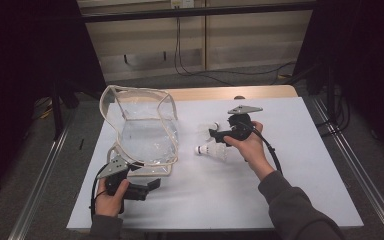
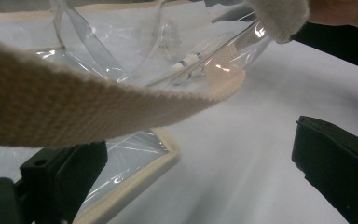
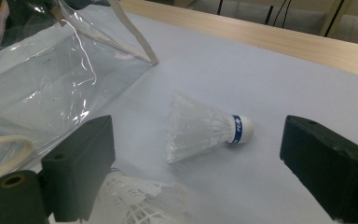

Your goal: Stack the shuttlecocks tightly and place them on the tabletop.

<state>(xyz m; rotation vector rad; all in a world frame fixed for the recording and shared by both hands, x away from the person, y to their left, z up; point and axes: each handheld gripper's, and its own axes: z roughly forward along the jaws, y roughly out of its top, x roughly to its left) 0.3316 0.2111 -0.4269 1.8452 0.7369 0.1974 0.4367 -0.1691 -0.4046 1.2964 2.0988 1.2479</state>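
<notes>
My right gripper [image 1: 219, 134] hangs low over the counter [image 1: 300, 165] with its jaws spread wide and nothing between them. A shuttlecock [image 3: 205, 127] lies on its side straight ahead of them, cork pointing away from the clear bag [image 1: 145, 131]. A second shuttlecock [image 1: 211, 151] rests just beside my right hand [image 1: 250, 145], nearer to me. My left gripper [image 1: 152, 184] sits at the bag's near corner, also released; the bag's woven strap [image 2: 74, 112] droops across its camera, above the jaws and not between them.

What worries me: the feather skirt is light and springy, so if I close on it off-centre the shuttlecock may squirt sideways or roll off along the counter. Clamping hard on the skirt could crush it; the cork end looks the safer hold. The second shuttlecock lies so close beneath my right gripper that a low approach could knock it away.

The bag is limp and leaning, its rim partly folded. With my left gripper holding nothing, the mouth may sag shut just as I bring something over, and the loose strap could snag a jaw. I think the opening faces up, though the clear plastic makes this hard to judge. A wooden strip [image 1: 220, 93] edges the far side, well apart from the work.
</notes>
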